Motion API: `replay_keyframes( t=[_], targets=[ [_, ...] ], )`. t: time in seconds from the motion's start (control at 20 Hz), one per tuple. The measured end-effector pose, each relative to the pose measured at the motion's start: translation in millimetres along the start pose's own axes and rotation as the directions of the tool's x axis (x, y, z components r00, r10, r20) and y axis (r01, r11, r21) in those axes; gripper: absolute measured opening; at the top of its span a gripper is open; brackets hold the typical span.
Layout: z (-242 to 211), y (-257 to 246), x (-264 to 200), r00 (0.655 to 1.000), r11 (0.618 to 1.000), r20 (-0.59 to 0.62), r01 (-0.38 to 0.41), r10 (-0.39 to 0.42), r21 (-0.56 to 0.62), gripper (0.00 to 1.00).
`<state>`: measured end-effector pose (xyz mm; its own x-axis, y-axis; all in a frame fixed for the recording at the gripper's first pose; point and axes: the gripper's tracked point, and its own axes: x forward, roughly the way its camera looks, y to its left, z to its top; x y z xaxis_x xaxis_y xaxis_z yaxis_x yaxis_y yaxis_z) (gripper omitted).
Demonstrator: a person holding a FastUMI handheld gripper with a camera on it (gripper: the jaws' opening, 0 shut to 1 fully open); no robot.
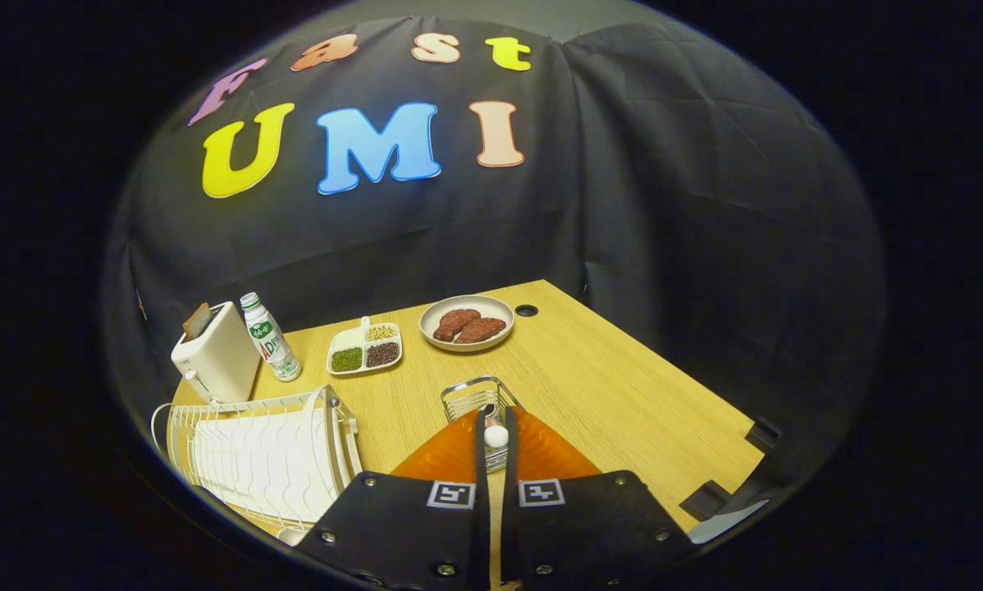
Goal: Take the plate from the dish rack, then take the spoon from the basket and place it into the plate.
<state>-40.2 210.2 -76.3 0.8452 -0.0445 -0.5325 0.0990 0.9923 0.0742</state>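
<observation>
My gripper (496, 417) hangs over the wooden table (623, 394), its fingers drawn close together on a white spoon (496, 436). The spoon's rounded white end shows in the narrow gap near the fingertips; the rest of it is hidden by the fingers. Just beyond the fingertips stands the small wire basket (473, 396), partly covered by them. The white wire dish rack (253, 460) sits to the left of the fingers with no plate standing in its slots. A small pale rim (293, 535), perhaps the plate, peeks out beside the left finger's base.
At the back of the table are a toaster (215, 361) with bread in it, a bottle (270, 336), a divided dish of beans (366, 349) and a plate of meat (467, 322). The table's right edge (705, 410) runs close by.
</observation>
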Motion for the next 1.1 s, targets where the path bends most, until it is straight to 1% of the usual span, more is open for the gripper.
replay_keyframes(
  t=[0.15,0.25,0.4,0.55,0.65,0.8,1.1],
  targets=[
    [13.2,10.5,-29.0,0.999,0.999,0.039,-0.020,0.022,-0.048,0.05],
    [19.6,26.2,-47.8,0.996,0.996,0.065,-0.050,0.055,-0.076,0.05],
    [25.5,55.0,-77.8,0.988,0.987,0.094,-0.114,0.125,-0.114,0.05],
    [23.6,89.1,-109.8,0.972,0.969,0.105,-0.193,0.210,-0.153,0.05],
    [16.7,110.7,-131.6,0.959,0.952,0.101,-0.245,0.266,-0.182,0.05],
    [-5.7,139.5,-160.7,0.936,0.922,0.069,-0.324,0.345,-0.213,0.05],
    [-60.9,165.2,-204.2,0.899,0.868,-0.025,-0.428,0.437,-0.252,0.05]
  ],
)
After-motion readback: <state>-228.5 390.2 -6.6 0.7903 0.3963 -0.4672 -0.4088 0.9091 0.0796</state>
